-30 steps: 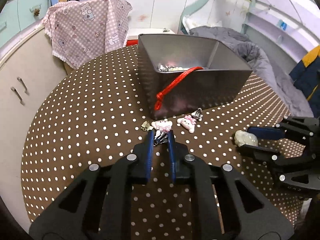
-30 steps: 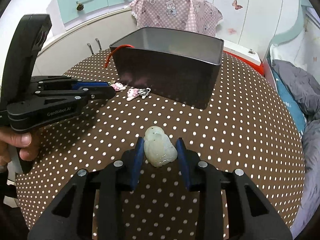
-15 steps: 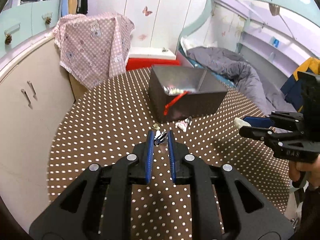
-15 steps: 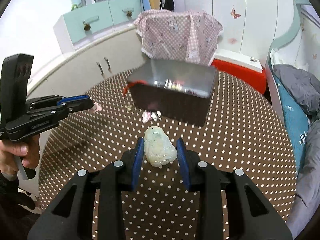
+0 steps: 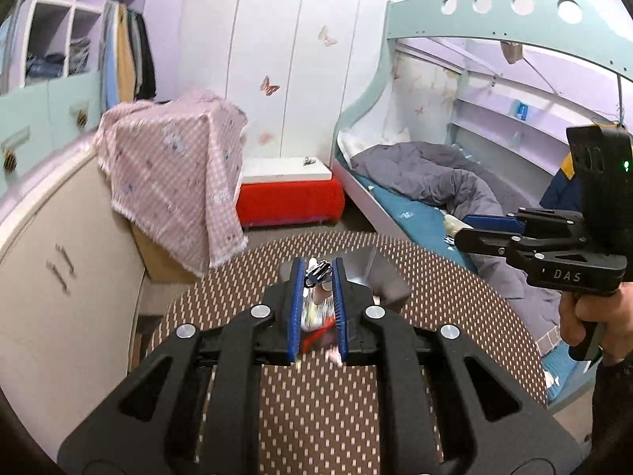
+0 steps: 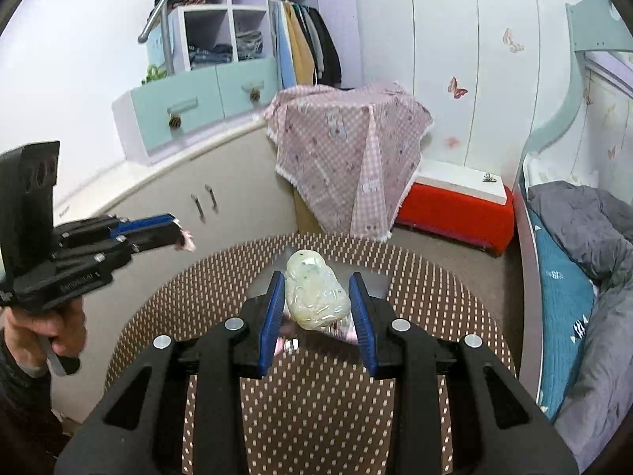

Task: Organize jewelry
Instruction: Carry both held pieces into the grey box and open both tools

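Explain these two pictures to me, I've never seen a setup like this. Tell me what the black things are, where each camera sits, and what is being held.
There is no robot here. A person holds a black hand-held tool in each hand, each ending in tongs with blue pads. A wide-angle camera on each tool looks forward along its tongs, so each picture shows its own tool from behind and the other tool off to one side.

In the left tool's picture, the left tongs pinch a small metal clasp with a pink charm. In the right tool's picture, the right tongs hold a pale green carved stone pendant.

Both are raised over a round table with a brown white-dotted cloth. On it stands a grey metal box, mostly hidden behind the tongs. Around it is a bedroom.
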The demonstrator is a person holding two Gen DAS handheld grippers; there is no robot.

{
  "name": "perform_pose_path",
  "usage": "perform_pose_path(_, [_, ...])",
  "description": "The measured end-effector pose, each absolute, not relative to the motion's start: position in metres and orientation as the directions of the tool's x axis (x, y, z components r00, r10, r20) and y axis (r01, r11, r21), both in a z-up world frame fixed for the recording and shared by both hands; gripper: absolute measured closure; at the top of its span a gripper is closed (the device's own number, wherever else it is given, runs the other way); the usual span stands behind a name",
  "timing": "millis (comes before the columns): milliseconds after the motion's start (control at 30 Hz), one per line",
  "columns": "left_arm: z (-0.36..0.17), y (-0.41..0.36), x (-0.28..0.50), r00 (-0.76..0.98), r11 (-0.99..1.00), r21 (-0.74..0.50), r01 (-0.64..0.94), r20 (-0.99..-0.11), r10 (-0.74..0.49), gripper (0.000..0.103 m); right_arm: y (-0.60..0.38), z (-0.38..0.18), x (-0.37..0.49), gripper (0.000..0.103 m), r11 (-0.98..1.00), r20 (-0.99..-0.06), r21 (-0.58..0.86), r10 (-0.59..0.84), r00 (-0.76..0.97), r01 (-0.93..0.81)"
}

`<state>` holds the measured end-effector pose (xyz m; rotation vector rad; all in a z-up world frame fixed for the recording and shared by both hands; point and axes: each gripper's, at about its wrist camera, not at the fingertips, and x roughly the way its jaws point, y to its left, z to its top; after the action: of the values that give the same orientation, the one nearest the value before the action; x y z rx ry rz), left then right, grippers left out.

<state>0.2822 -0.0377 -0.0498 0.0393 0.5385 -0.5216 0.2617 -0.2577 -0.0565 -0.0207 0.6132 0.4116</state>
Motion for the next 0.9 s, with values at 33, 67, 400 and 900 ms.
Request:
perform_pose_path(33, [-0.048,-0.040,0.287,0.728,0.866,-0.104,0.488,-0.499,-0.470,0.089,-0.258,-0.053,0.268,0.072,0.919,-0.560,0.106,0.371,0.741,-0.380])
perform_pose_path(67, [-0.046,-0.044,0.293,0.725,0.865,-0.106,0.491,-0.500,-0.473,0.089,-0.259,-0.051,0.273,0.072,0.918,-0.559,0.112,0.374,0.740,-0.380])
perform_pose_path(400, [-0.059,-0.076,0.340,0.673,0.859,-0.115,0.499,-0.574,-0.467,0.088,-0.253,-0.064,0.331,0.072,0.916,-0.616,0.172,0.387,0.686,-0.363])
perform_pose_path(900, [-0.059,-0.043,0.331,0.771,0.934,-0.103,0.343,-0.537,-0.342,0.008,-0.289,-0.074,0.329,0.008,0.958,-0.595,0.227,0.281,0.753,-0.177])
